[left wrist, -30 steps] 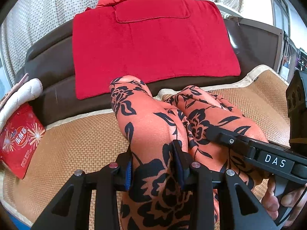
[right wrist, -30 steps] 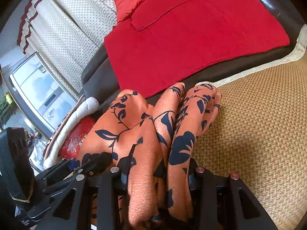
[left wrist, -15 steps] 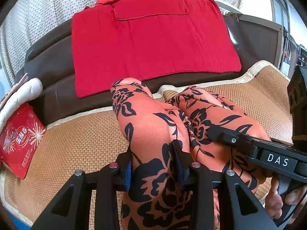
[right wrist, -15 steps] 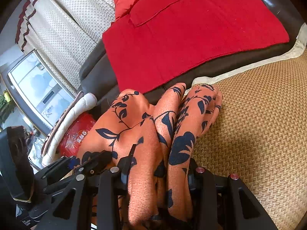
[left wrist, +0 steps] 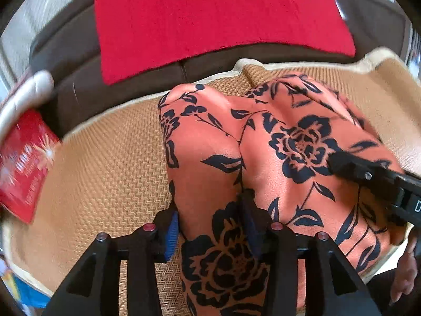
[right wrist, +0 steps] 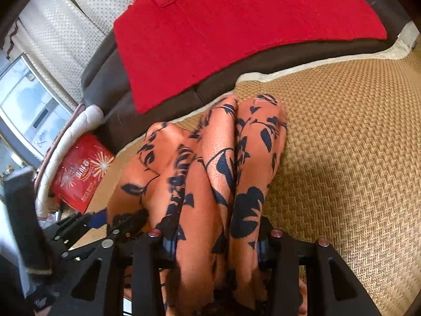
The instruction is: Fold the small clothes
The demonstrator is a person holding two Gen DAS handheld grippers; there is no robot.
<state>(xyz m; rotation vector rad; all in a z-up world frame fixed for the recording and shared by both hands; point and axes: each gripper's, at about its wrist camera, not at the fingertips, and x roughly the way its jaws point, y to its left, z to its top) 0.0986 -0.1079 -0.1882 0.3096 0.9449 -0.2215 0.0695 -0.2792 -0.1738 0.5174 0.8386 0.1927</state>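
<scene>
An orange garment with a black flower print (left wrist: 210,158) lies bunched in folds over a woven straw mat (left wrist: 105,173). My left gripper (left wrist: 210,226) is shut on a thick fold of it at the near end. My right gripper (right wrist: 215,239) is shut on several gathered folds of the same garment (right wrist: 218,158). The right gripper also shows at the right of the left wrist view (left wrist: 368,176), lying across the cloth. The left gripper shows at the lower left of the right wrist view (right wrist: 86,223).
A red blanket (left wrist: 215,15) drapes over a dark brown sofa back (left wrist: 73,73) behind the mat (right wrist: 342,144). A red snack packet (left wrist: 23,163) and a white cushion (right wrist: 71,137) lie at the left. A window (right wrist: 29,100) is far left.
Both grippers have moved forward and down with the garment, so the cloth spreads wider and lower over the mat. The view is blurred from motion. Both stay shut.
</scene>
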